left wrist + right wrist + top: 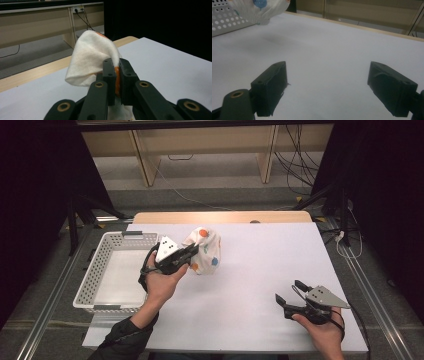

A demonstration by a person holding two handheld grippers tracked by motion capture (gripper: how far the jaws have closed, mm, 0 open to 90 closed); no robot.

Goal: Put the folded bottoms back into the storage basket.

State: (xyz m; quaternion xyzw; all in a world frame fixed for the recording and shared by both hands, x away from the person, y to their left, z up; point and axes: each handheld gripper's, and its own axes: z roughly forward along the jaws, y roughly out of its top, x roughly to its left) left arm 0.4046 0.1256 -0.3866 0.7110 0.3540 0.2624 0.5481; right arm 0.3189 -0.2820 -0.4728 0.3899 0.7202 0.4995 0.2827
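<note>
left gripper [192,251]: jaws pressed together, pinching a fold of the white spotted cloth [206,251] | cloth: hangs bunched above the white table [260,270], just right of the basket [95,285] | left hand: raised, pointing right | right gripper [290,292]: jaws spread wide, nothing between them, low at the table's near right corner, pointing left

The high view looks forward and down on the table [260,270]; both gripper views sit low, sharing the cloth [206,251].
</note>
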